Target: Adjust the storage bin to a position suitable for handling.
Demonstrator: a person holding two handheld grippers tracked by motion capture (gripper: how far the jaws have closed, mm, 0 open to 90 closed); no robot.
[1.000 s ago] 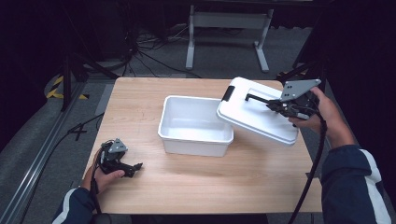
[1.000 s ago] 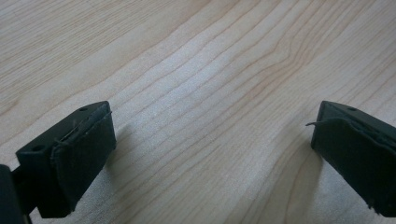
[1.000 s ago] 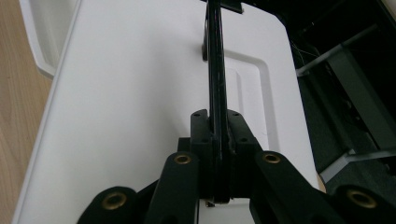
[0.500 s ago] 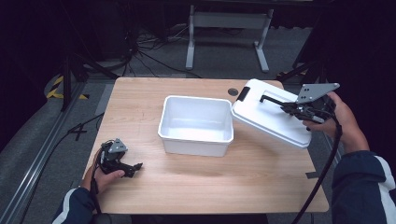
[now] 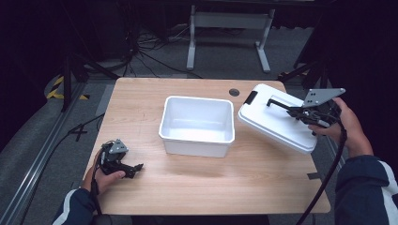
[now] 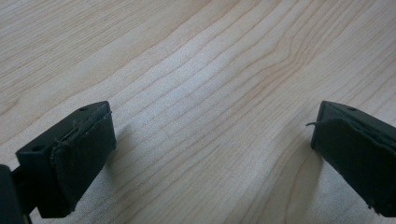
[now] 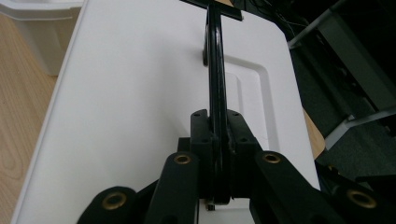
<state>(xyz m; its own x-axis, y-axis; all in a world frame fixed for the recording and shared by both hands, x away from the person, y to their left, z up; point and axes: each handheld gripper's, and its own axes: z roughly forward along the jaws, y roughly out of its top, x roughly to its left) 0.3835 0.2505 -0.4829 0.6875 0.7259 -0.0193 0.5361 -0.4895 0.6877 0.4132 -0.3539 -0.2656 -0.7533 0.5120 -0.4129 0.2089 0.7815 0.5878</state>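
Note:
A white open bin (image 5: 197,124) stands in the middle of the wooden table (image 5: 187,187). Its white lid (image 5: 274,117) (image 7: 140,84) hangs tilted to the right of the bin, near the table's right edge. My right gripper (image 5: 298,111) (image 7: 215,135) is shut on the lid's black handle (image 5: 280,102) (image 7: 214,60). Down at the front left my left gripper (image 5: 133,168) (image 6: 210,149) rests low on the bare wood, jaws wide apart with nothing between them.
A round cable hole (image 5: 233,92) sits in the table's far edge behind the bin. A metal stand (image 5: 225,28) and cables lie on the floor beyond the table. Bare wood stretches along the front of the table.
My right gripper has carried the lid rightward, off the bin's right rim and toward the table's right edge. The left gripper has stayed put.

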